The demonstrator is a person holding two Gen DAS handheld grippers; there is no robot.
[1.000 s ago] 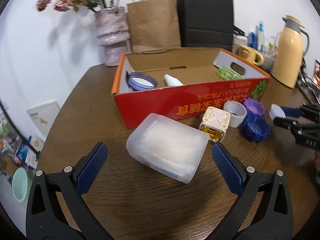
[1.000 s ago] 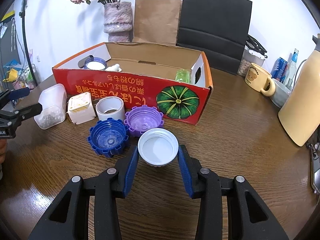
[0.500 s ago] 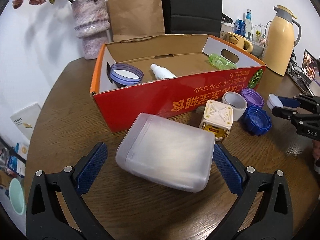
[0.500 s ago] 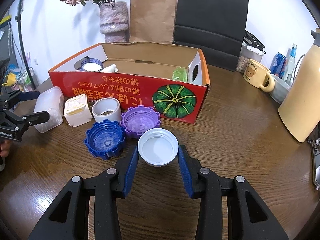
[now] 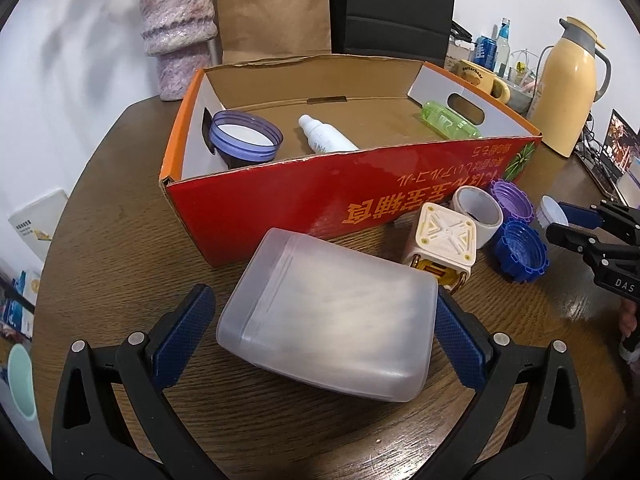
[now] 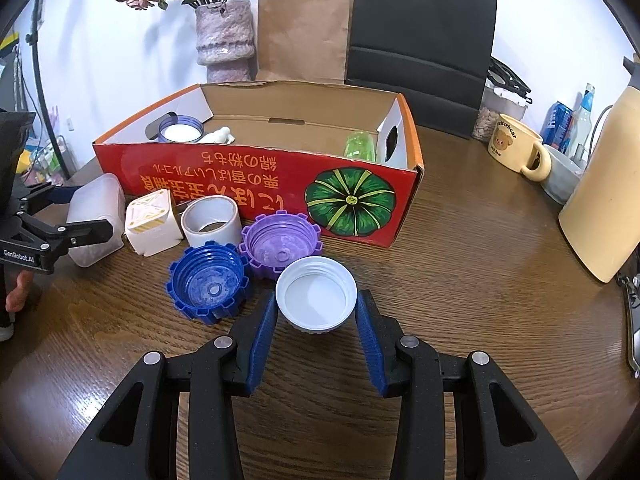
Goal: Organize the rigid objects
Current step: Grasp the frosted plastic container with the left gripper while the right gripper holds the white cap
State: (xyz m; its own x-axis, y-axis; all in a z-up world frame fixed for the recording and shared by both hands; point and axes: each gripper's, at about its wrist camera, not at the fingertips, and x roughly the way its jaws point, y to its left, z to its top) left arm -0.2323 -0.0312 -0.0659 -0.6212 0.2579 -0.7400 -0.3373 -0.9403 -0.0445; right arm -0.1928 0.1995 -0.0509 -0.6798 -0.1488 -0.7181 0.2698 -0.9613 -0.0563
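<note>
A frosted plastic container (image 5: 332,316) lies on the wooden table in front of the red cardboard box (image 5: 304,208). My left gripper (image 5: 320,320) is open with its jaws on either side of the container; the right pad (image 5: 456,344) looks close to it. In the right wrist view my right gripper (image 6: 316,316) is shut on a white lid (image 6: 316,300), held just above the table. A blue lid (image 6: 208,284), a purple lid (image 6: 280,244), a white tape roll (image 6: 210,218) and a cream cube (image 6: 150,220) sit by the box.
The box holds a purple-rimmed jar (image 5: 246,140), a white bottle (image 5: 326,136) and a green bottle (image 5: 450,120). A vase (image 5: 178,28) and paper bags (image 5: 276,4) stand behind it. A yellow thermos (image 5: 568,84) and a mug (image 6: 516,148) stand at the right.
My left gripper has moved forward so the frosted container now lies between its jaws. My right gripper keeps its hold on the white lid and has barely moved.
</note>
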